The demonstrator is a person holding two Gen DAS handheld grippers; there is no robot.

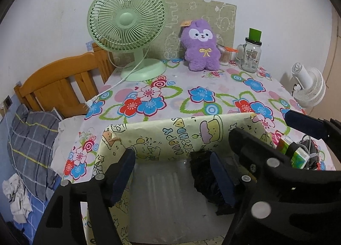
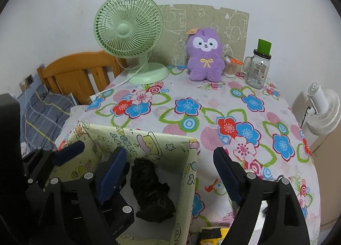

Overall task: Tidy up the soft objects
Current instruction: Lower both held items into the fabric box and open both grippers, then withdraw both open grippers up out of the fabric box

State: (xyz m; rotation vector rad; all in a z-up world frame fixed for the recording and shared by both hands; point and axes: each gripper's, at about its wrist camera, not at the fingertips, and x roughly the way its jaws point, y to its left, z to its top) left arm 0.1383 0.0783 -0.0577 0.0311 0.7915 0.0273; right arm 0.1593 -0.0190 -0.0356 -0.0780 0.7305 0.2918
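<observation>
Left wrist view: one box (image 1: 181, 136) wrapped in pale yellow cartoon paper, open-topped, at the near edge of the flowered tablecloth (image 1: 191, 93). One dark fuzzy soft item (image 1: 202, 172) lies on the box floor by the right wall, long axis running from near to far. Left gripper (image 1: 172, 172) over the box, fingers wide, nothing clamped; the soft item touches its right finger. Right gripper (image 2: 168, 172) fingers wide, straddling the box's right wall, empty. One purple plush (image 2: 205, 59) upright at the far edge, facing forward, between one green fan (image 2: 130, 38) and one glass jar (image 2: 257, 70). One white fan (image 2: 324, 112) beyond the table's right side.
</observation>
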